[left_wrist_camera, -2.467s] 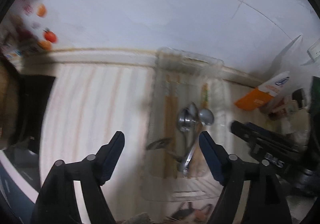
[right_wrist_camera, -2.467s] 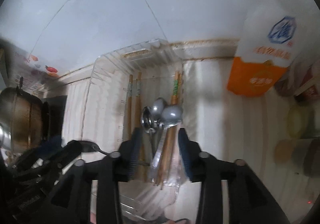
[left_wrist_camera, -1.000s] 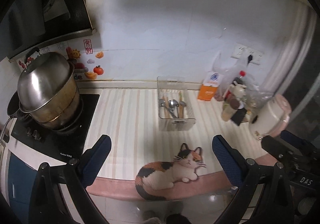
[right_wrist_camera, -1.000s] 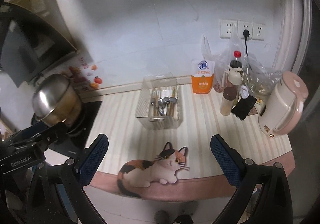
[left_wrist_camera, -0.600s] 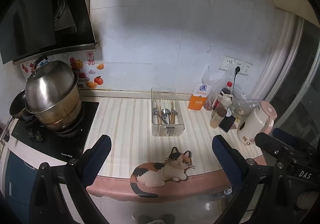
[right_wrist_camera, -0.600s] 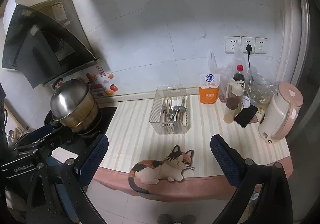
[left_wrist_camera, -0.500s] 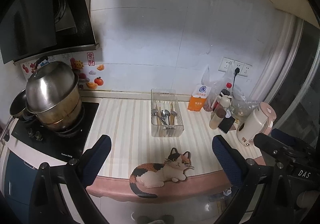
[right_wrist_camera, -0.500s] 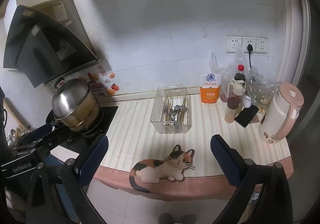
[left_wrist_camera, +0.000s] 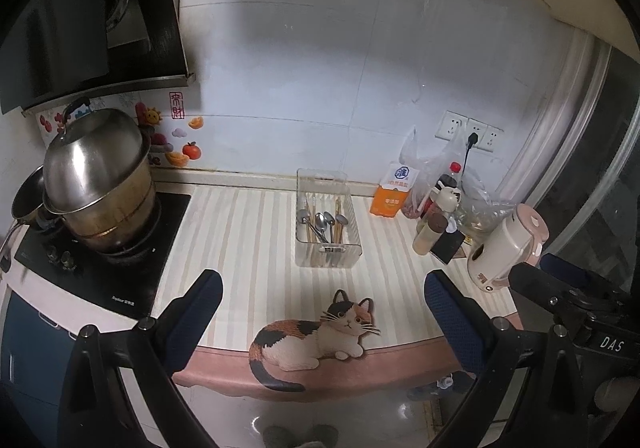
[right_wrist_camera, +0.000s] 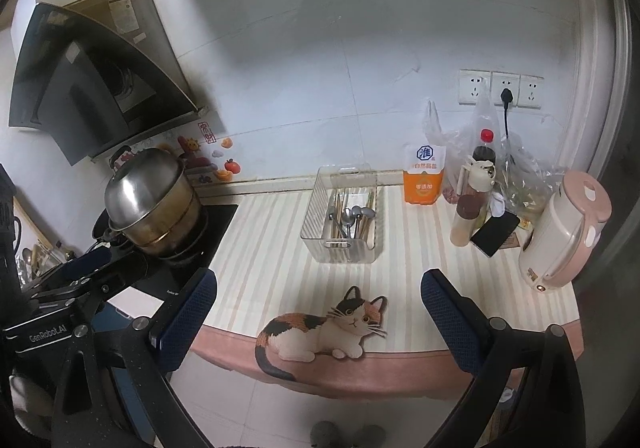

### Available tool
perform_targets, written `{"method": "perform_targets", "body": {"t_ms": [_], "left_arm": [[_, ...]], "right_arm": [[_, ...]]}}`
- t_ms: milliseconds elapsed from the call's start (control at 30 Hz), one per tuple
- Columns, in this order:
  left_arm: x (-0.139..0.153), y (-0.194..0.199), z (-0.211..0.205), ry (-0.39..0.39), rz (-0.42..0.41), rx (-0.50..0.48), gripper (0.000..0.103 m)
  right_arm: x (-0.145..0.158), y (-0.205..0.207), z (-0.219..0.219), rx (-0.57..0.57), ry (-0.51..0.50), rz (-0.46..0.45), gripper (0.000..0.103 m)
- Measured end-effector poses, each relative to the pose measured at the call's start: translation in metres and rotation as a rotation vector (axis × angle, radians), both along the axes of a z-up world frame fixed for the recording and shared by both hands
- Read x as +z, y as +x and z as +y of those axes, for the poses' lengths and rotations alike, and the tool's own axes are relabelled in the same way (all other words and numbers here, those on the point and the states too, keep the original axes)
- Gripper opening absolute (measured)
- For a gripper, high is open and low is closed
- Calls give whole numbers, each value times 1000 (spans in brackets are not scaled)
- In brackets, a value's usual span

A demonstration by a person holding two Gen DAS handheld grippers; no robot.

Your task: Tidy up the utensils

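A clear plastic bin (left_wrist_camera: 327,251) stands on the striped counter (left_wrist_camera: 240,240) and holds metal spoons (left_wrist_camera: 322,222) and wooden chopsticks (left_wrist_camera: 338,226). It also shows in the right wrist view (right_wrist_camera: 344,250) with the spoons (right_wrist_camera: 352,216) inside. My left gripper (left_wrist_camera: 320,300) is open and empty, held well back from the counter's front edge. My right gripper (right_wrist_camera: 318,298) is open and empty too, equally far back. The right gripper's body shows at the right of the left wrist view (left_wrist_camera: 576,308).
A steel pot (left_wrist_camera: 96,184) sits on the black stove (left_wrist_camera: 92,268) at left. An orange carton (left_wrist_camera: 390,194), bottles (left_wrist_camera: 434,224), bags and a pink kettle (left_wrist_camera: 508,244) crowd the right. A cat figure (left_wrist_camera: 316,340) lies on the counter's front edge.
Both grippers pulled far back from the bin, where they were close above the utensils, and opened wide. Over the last half second they barely moved.
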State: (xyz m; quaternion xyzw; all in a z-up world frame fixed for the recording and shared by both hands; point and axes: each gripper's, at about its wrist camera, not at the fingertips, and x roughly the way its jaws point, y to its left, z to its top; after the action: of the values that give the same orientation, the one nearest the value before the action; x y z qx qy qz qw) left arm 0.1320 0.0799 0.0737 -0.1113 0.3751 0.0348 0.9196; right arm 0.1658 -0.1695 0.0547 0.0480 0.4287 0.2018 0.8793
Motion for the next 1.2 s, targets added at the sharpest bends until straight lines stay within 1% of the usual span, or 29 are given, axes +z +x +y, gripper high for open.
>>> {"method": "perform_targets", "body": {"t_ms": [433,1200], "left_arm": [[-3,3,-2,0,10,-20,103],[-2,3,-3,3,8,-13,103]], "right_arm": [[-4,5,-1,-4,-17,11,103],[-5,7,0,4,-30,10,103]]}}
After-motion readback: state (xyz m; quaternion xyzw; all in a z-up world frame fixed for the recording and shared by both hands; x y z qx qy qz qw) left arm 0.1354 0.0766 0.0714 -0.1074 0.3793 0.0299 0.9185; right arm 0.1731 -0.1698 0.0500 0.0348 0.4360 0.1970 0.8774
